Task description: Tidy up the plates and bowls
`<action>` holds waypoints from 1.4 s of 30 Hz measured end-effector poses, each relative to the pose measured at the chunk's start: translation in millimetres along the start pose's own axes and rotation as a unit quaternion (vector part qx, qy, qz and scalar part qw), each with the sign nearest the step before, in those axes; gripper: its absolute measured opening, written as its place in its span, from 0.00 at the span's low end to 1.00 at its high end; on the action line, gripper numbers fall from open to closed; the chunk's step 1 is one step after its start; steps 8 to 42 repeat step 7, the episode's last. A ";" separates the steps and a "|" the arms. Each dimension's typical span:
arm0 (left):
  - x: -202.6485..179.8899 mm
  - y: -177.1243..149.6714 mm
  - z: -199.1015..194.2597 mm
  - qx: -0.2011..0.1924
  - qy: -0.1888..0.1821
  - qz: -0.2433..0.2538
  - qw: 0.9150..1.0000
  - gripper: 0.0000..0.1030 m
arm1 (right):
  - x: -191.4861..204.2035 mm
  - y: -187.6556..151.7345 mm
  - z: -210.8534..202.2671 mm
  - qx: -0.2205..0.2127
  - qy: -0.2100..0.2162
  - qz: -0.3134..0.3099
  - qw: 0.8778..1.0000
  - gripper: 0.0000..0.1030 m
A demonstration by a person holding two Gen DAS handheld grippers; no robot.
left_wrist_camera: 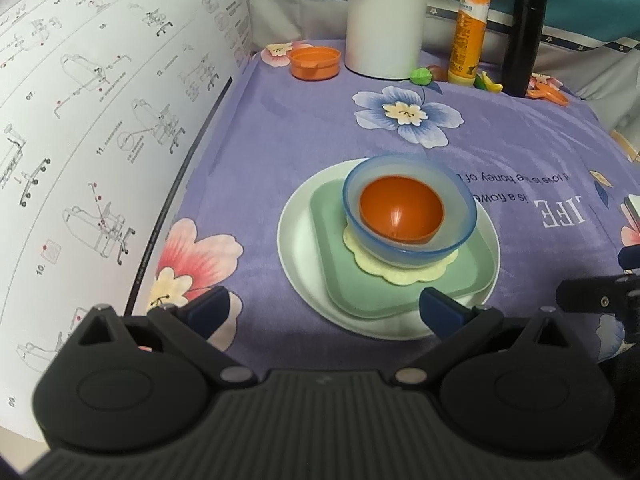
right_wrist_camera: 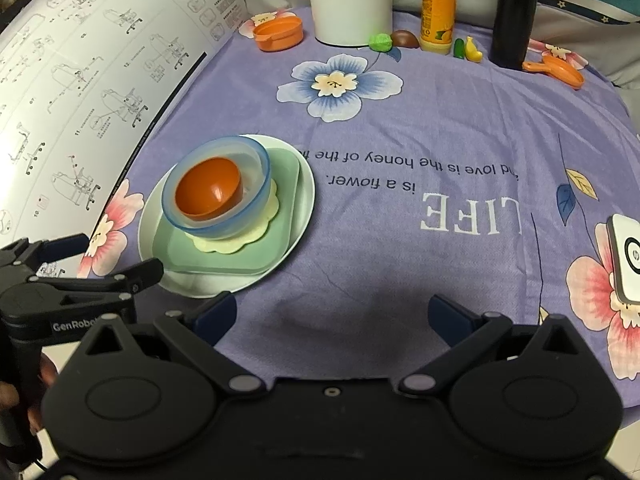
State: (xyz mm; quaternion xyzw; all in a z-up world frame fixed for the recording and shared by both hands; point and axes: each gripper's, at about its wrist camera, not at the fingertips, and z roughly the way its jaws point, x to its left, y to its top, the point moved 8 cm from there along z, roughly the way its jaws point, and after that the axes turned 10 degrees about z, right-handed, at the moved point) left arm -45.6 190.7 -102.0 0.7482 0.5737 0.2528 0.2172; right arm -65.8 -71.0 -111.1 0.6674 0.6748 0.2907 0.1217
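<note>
1. Plates and bowls sit in one stack on the purple flowered cloth (right_wrist_camera: 400, 240), left of the middle of the table.
2. Nearest, the left gripper (left_wrist_camera: 324, 310) hangs just in front of the stack with its two blue-tipped fingers (left_wrist_camera: 440, 312) wide apart and nothing between them. One finger tip sits over the near edge of the round white plate (left_wrist_camera: 296, 268).
3. The right gripper (right_wrist_camera: 332, 314) is over bare cloth to the right of the stack. Its fingers are spread wide too and hold nothing.
4. A small white box with a black ring (right_wrist_camera: 628, 258) lies at the right edge of the table.
5. A big white sheet with chair drawings (left_wrist_camera: 80, 140) stands curved along the left side, close to the stack.
6. At the bottom of the stack is the round white plate. On it lies a square pale green plate (left_wrist_camera: 336, 280). On that lies a pale yellow mat with a wavy edge (left_wrist_camera: 400, 276).
7. A clear blue plastic bowl (left_wrist_camera: 456, 208) stands on the mat. Inside it sits a smaller orange bowl (left_wrist_camera: 400, 210). The orange bowl looks empty.
8. Far back stand a small orange tub (left_wrist_camera: 315, 63), a tall white jug (left_wrist_camera: 385, 20), a yellow and orange bottle (left_wrist_camera: 470, 32) and a tall black bottle (left_wrist_camera: 524, 44).
9. Little toy foods (right_wrist_camera: 380, 42) and a small orange toy pan (right_wrist_camera: 560, 70) lie near the bottles.
</note>
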 end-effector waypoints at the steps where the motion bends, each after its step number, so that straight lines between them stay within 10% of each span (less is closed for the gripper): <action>1: 0.6 0.5 -0.6 0.000 -0.001 0.000 1.000 1.00 | 0.2 0.1 -0.3 0.000 0.000 0.000 1.000 1.00; 42: 1.2 0.0 -1.4 0.003 -0.005 0.001 1.000 1.00 | 0.9 -0.1 -1.8 0.000 -0.001 -0.004 1.000 1.00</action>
